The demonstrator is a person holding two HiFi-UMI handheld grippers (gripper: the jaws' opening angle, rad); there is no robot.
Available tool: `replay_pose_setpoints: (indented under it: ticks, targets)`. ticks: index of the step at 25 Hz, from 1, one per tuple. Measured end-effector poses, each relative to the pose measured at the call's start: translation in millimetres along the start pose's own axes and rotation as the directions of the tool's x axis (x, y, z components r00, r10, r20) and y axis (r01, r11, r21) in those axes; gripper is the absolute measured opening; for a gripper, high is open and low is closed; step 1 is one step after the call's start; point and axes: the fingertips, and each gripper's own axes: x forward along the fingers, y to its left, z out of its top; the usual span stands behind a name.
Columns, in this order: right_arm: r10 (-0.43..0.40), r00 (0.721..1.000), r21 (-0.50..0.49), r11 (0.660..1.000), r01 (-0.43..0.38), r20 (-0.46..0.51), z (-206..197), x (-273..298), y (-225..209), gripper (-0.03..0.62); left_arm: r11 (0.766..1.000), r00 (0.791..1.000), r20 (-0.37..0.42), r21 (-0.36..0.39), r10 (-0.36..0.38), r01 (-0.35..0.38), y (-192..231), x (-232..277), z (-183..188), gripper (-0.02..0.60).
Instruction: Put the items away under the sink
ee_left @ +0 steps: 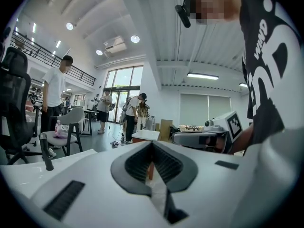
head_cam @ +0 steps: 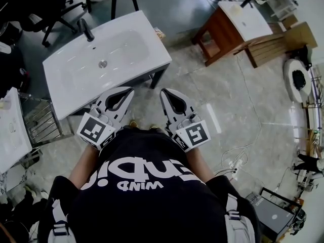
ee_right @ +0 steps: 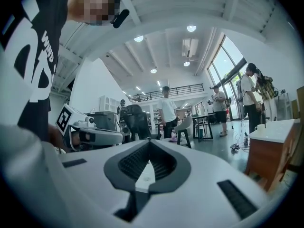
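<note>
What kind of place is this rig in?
Likely an open lab or studio hall, not a home bathroom: a freestanding sink on stone floor, a second vanity unit, an office chair, and people standing under a high ceiling.

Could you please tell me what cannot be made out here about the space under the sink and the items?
- Space under the sink: head view, hidden by its own basin top.
- Items to put away: none recognisable; both gripper views look across the room.
- Floor before the sink: head view, mostly covered by left gripper, right gripper and the person's shirt.
- Small thing by the sink's far corner: too small.
</note>
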Motion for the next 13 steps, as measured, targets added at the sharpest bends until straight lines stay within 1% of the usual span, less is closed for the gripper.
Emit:
replay_pose_setpoints:
  ticks: [7,13]
  targets:
    - [-0.006,1.000,0.001,1.000,0.006,0.009,2.5,-5.3,-1.2,0.018,1.000,1.000,0.005,-0.004,0.014,-0.013,-3.2,-2.4,-1.5,0.018]
    - [-0.004,1.000,-0.002,1.000,0.004,0.015,2.2,-1.9,-2.0,0.018,1.000,1.000,0.008,-0.011,0.019,-0.019,2.7,-1.2,-3.3,0.018]
